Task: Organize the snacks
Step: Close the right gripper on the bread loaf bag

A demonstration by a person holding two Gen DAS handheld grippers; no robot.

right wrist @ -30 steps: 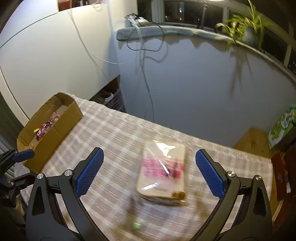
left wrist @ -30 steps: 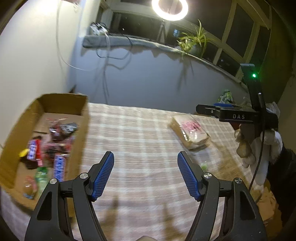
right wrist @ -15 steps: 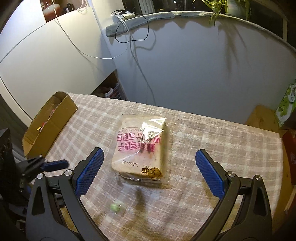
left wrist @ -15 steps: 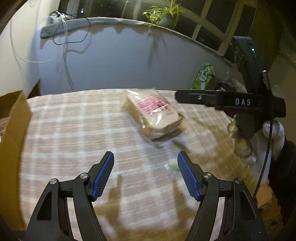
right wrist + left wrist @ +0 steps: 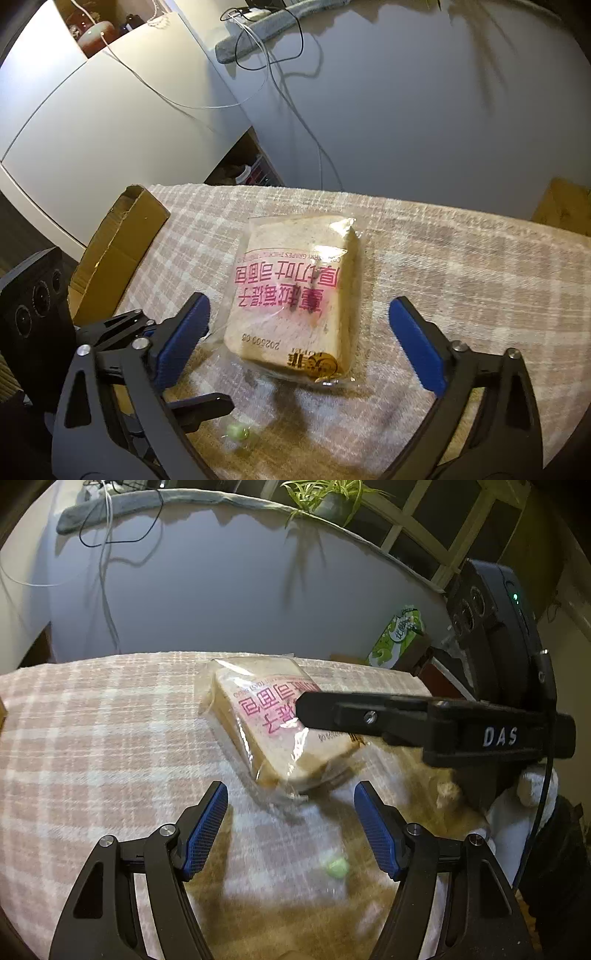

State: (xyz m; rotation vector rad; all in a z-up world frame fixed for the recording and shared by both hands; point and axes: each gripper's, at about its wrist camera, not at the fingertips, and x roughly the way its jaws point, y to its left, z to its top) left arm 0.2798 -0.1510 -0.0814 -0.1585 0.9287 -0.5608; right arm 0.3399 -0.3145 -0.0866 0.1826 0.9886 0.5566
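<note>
A clear bag of sliced bread (image 5: pixel 273 723) with pink print lies on the checked cloth; it also shows mid-table (image 5: pixel 295 295) in the right wrist view. My right gripper (image 5: pixel 298 306) straddles the bag's near end. Its jaws are closing, and the blue pads still stand apart from the wrapper. One of its fingers (image 5: pixel 351 716) crosses over the bag in the left wrist view. My left gripper (image 5: pixel 290 801) hangs open just short of the bag's near corner, with nothing between its pads. A small green candy (image 5: pixel 337 867) lies loose on the cloth, also visible (image 5: pixel 236 430) near the front.
An open cardboard box (image 5: pixel 118 251) stands at the table's left end. A green carton (image 5: pixel 397 635) sits beyond the far right edge. A grey wall with dangling cables (image 5: pixel 295 92) backs the table, and a white cabinet (image 5: pixel 92 129) stands to the left.
The left view has swung right, from the snack box to the bread. Both grippers have come down closer to the bag. The right jaws have narrowed a little.
</note>
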